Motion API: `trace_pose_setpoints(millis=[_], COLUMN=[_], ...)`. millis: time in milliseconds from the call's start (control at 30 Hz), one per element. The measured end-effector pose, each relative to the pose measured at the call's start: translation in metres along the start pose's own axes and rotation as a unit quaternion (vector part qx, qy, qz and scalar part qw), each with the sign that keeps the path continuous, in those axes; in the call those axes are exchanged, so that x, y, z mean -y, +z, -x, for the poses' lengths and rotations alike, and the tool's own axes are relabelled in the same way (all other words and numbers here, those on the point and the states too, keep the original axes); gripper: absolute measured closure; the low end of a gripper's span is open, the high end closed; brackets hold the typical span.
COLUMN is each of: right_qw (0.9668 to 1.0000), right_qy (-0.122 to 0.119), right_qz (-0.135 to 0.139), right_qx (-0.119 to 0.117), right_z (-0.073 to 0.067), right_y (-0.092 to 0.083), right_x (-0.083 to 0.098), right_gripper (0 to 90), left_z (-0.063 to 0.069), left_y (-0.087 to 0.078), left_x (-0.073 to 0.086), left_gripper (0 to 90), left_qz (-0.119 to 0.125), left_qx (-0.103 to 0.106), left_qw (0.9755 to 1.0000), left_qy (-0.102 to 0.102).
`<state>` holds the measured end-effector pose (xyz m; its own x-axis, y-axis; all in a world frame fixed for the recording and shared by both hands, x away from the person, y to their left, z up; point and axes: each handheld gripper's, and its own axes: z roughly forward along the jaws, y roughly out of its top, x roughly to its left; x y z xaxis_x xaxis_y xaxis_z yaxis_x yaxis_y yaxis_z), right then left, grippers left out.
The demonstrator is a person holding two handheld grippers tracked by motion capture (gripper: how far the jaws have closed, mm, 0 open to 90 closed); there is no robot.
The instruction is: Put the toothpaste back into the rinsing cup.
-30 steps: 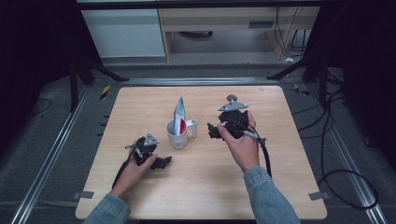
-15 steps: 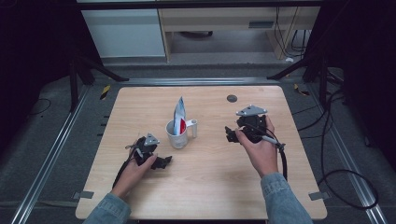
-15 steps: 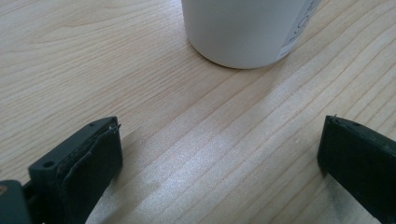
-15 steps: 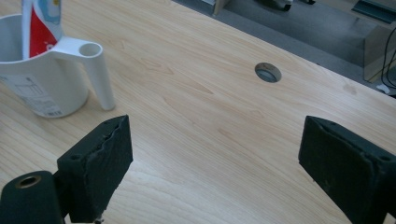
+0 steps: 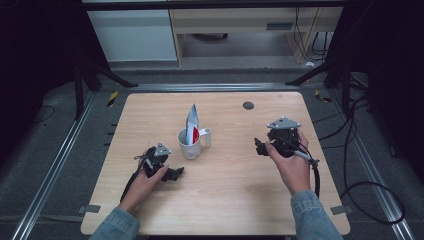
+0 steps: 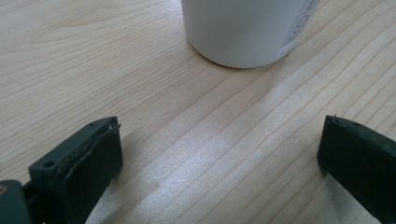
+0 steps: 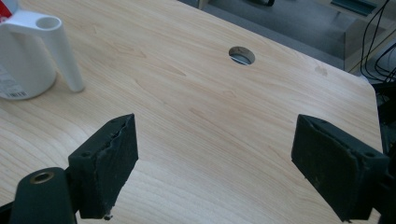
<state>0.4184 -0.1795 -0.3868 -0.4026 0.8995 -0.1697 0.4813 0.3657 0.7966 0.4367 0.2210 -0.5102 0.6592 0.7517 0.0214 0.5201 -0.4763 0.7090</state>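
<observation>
The left claw (image 5: 172, 174) is sitting low over the table (image 5: 230, 200), jaws spread wide with nothing between them, just beside the white mug (image 5: 190, 144) on its near-left side. In the left gripper view the mug's base (image 6: 247, 32) is standing directly ahead of the gap between the jaws. The right claw (image 5: 259, 147) is being held to the right of the mug, well apart from it, jaws likewise spread and empty, pointing toward the mug's handle (image 7: 58, 44). The person's left hand (image 5: 142, 180) and right hand (image 5: 292, 167) are gripping the two tools.

The mug is standing upright near the middle of the table, handle turned toward the right claw. A tall silver-and-red pouch (image 5: 191, 124) is standing inside it, its top rising above the rim. A round cable hole (image 5: 248, 105) is lying beyond the mug, toward the far right.

Handling judgement: the mug looks rigid and smooth-walled, so likely slippery under the pads; the handle or the rim offers the surer hold. The pouch looks light, thin and crushable; pinching its flat upper edge appears best.

A label is showing on the mug's wall (image 6: 299, 28); its print is too blurred to read.
</observation>
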Motion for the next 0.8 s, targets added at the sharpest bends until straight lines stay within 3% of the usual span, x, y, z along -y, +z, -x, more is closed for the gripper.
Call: trace_pose_setpoints(millis=[133, 800], right_qw=[1.0, 0.9979], right_qy=[0.0, 0.051], right_qz=[-0.006, -0.04], right_qx=[0.003, 0.0], right_z=[0.005, 0.021], right_y=[0.001, 0.015], right_x=[0.008, 0.062], right_gripper=[14.6, 12.9], left_z=[0.0, 0.0], left_y=[0.0, 0.0], left_x=[0.0, 0.0], left_gripper=[0.0, 0.0], left_qz=[0.0, 0.0], left_qx=[0.0, 0.0], left_qw=[1.0, 1.0], left_qy=[0.0, 0.0])
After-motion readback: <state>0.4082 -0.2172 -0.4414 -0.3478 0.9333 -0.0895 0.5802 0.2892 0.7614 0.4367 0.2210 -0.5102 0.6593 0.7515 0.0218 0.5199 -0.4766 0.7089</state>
